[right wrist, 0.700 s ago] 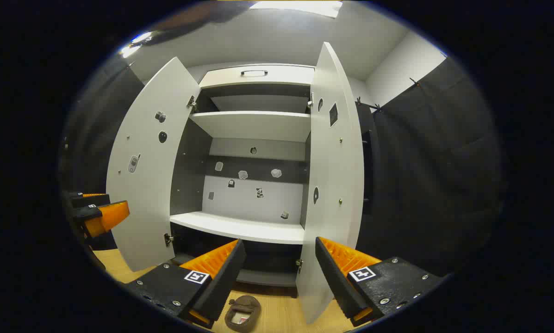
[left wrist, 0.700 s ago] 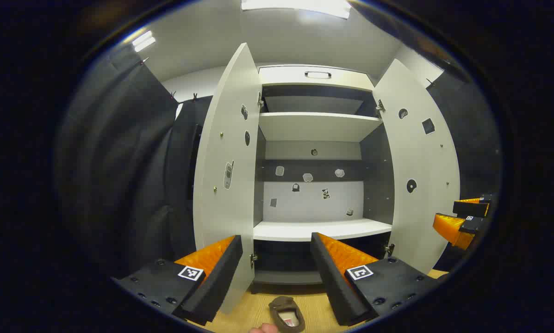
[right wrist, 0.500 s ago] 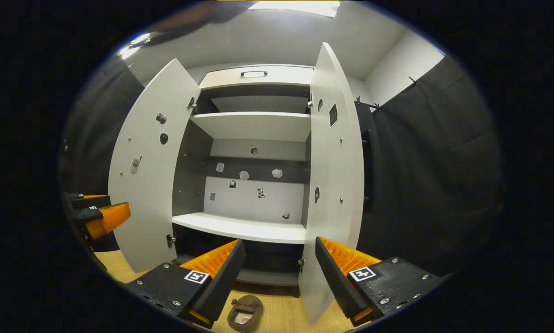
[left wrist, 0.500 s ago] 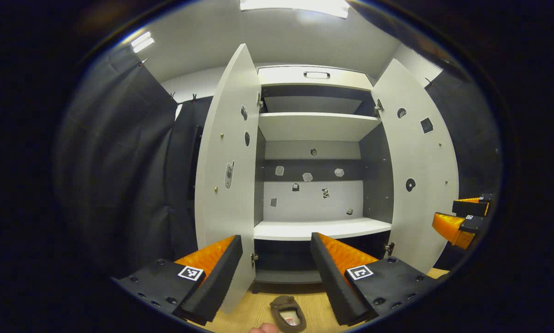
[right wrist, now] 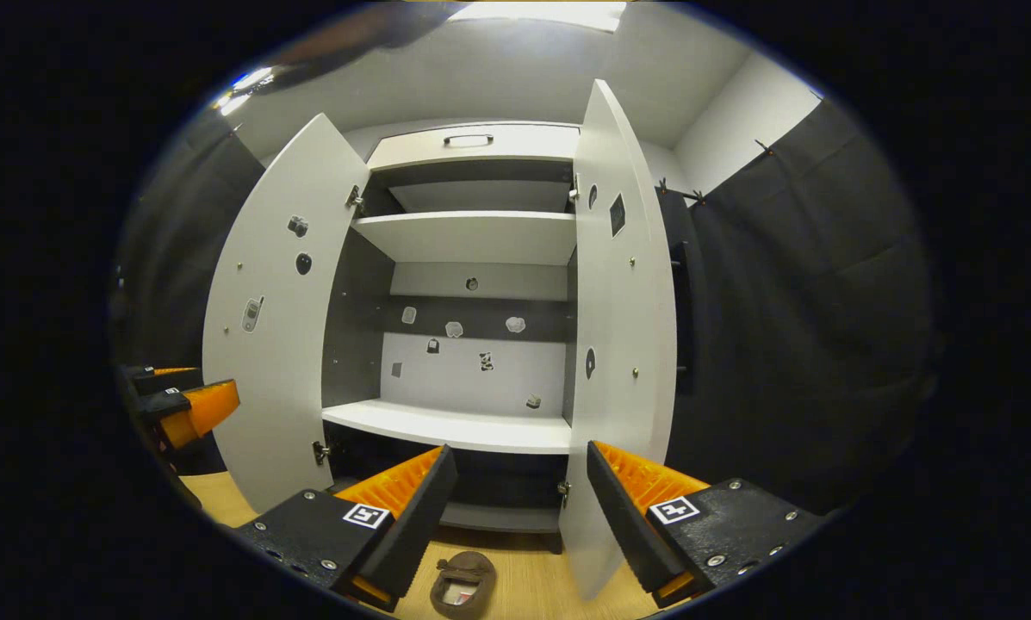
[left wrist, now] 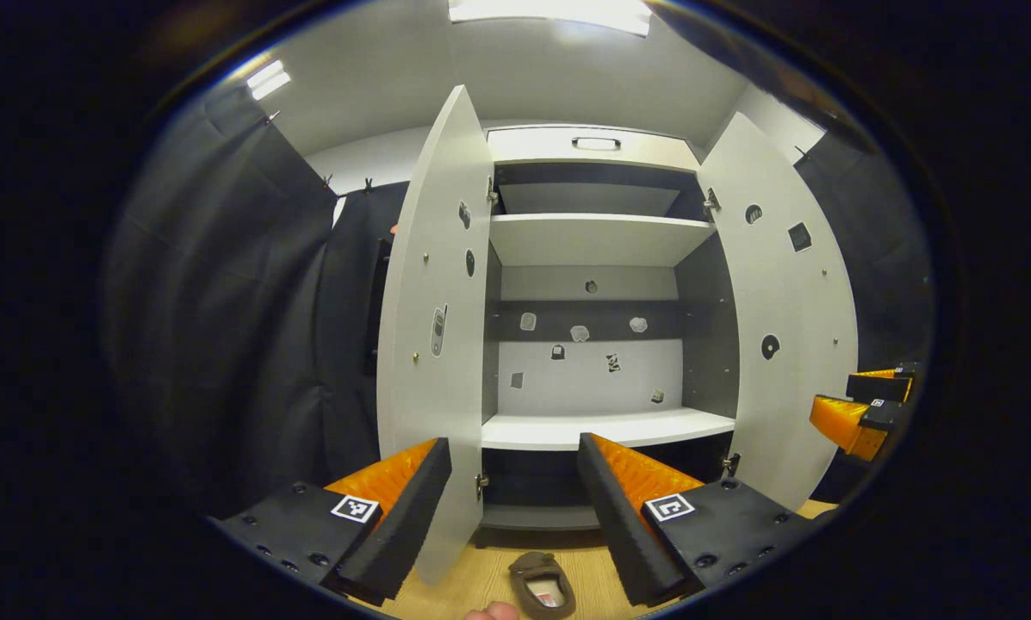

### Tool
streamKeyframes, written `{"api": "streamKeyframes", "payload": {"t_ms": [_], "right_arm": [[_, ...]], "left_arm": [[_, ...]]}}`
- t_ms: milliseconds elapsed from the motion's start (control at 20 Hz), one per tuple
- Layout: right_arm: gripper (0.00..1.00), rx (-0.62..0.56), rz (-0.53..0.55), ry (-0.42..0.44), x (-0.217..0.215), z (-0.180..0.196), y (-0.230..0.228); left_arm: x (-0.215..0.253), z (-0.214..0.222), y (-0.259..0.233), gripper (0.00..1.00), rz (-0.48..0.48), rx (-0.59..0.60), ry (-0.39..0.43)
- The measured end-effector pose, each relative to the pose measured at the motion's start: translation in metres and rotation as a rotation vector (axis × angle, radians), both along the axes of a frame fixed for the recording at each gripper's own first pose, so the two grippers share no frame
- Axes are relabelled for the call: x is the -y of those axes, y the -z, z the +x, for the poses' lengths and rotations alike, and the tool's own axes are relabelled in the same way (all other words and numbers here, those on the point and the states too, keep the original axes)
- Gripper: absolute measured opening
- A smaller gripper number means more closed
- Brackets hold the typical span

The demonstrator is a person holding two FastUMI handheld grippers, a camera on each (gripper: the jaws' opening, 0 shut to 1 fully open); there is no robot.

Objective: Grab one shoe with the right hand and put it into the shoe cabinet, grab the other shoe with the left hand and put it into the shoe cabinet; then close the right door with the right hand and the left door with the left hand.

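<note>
Both tongs apart, empty: left tongs (left wrist: 515, 469), right tongs (right wrist: 519, 482). Brown shoe (left wrist: 543, 585) on wood floor (left wrist: 463, 581) just in front of shoe cabinet (left wrist: 605, 426). Left door (left wrist: 437, 344) & right door (left wrist: 782, 327) wide open.

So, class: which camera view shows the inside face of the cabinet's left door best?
The right gripper view: the left door swings open toward that camera, showing its broad inner face and stickers. In the left gripper view the same door is seen at a steep angle, so it looks narrow.
</note>
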State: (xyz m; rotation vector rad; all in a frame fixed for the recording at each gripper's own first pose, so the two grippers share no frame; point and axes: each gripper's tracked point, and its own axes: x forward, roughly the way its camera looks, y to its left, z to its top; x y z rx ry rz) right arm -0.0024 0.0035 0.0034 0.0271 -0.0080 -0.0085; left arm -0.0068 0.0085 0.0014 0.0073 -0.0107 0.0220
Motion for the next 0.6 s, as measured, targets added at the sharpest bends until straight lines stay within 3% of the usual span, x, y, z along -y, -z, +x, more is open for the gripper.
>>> {"api": "streamKeyframes", "payload": {"t_ms": [250, 600], "right_arm": [[0.94, 0.0, -0.002, 0.001, 0.0005, 0.0004, -0.0013], [0.93, -0.018, 0.078, -0.012, -0.0012, 0.009, 0.0009]], "left_arm": [[0.0045, 0.0004, 0.0003, 0.96, 0.006, 0.0, 0.013], [0.0052, -0.0007, 0.0041, 0.96, 0.014, -0.005, 0.013]]}}
